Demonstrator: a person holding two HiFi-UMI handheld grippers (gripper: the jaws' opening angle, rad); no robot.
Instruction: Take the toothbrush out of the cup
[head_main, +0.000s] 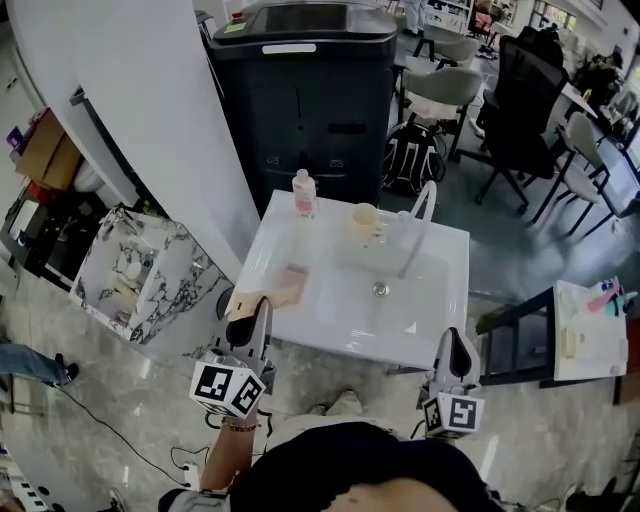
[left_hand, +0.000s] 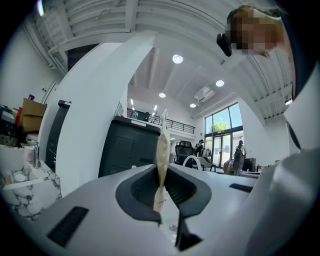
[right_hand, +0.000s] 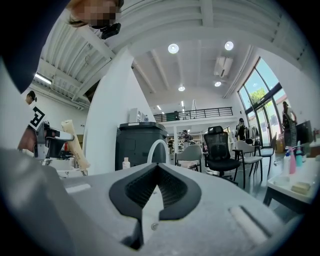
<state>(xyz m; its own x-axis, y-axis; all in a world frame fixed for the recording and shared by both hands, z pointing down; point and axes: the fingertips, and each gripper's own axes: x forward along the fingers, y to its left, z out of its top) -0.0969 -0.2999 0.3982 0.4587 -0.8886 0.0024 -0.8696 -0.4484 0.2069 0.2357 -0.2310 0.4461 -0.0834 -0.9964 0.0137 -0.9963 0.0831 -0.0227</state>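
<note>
Toothbrush (left_hand: 162, 142) clamped in left hand-held gripper (left_hand: 161, 176) | right hand-held gripper (right_hand: 157, 172) closed, empty | cup (head_main: 365, 222), bottle (head_main: 303, 192), faucet (head_main: 420, 218) on sink (head_main: 440, 330) ahead

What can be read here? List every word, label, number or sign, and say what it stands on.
No text is legible in any view.
Marker cubes: black-and-white square patterns only, no letters or digits.
Bottle on the sink: any print is too small to read.
White strip on the black cabinet: too blurred to read.
</note>
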